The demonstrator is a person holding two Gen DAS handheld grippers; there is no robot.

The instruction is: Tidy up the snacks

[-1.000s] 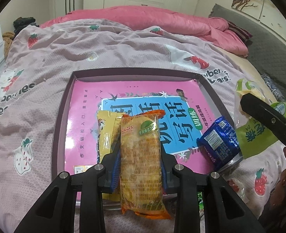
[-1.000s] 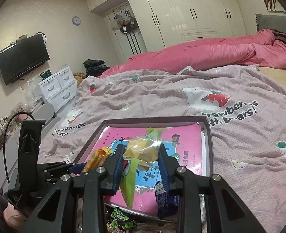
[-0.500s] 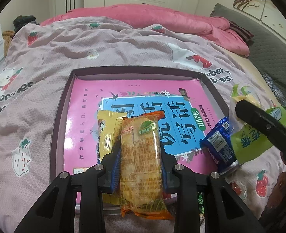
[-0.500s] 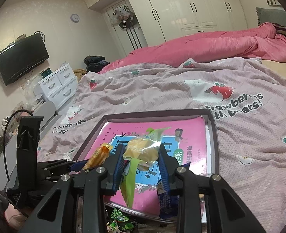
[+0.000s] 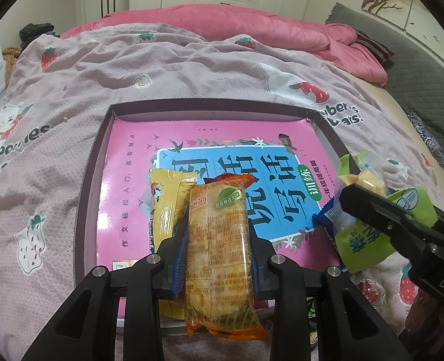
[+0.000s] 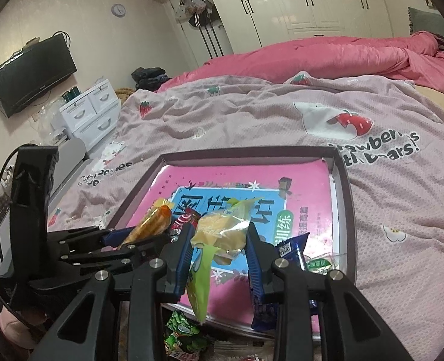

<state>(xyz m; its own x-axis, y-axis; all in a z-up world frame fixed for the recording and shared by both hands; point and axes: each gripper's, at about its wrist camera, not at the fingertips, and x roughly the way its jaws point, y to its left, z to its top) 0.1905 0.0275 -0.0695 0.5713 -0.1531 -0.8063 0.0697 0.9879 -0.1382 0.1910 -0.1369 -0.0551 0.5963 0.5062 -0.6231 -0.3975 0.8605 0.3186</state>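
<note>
My left gripper (image 5: 217,234) is shut on an orange cracker pack (image 5: 218,249), held over the near edge of a dark shallow tray (image 5: 92,162) lined with a pink and blue sheet. A yellow snack pack (image 5: 166,201) lies in the tray just left of it. My right gripper (image 6: 218,240) is shut on a green and clear snack bag (image 6: 222,231), held over the tray's near right part (image 6: 340,186); this bag also shows in the left wrist view (image 5: 381,219). A blue snack pack (image 6: 291,248) leans at the tray's near right.
The tray sits on a pink strawberry-print bedspread (image 5: 71,90). A green packet (image 6: 182,335) lies on the bed before the tray's near edge. A pink duvet (image 6: 327,57) is piled at the far side. White drawers (image 6: 92,111) and a TV (image 6: 32,75) stand at the left.
My right gripper has carried the green bag leftward and farther in over the tray, partly covering the blue pack in the left view. My left gripper stays shut on the orange pack, barely moved.
</note>
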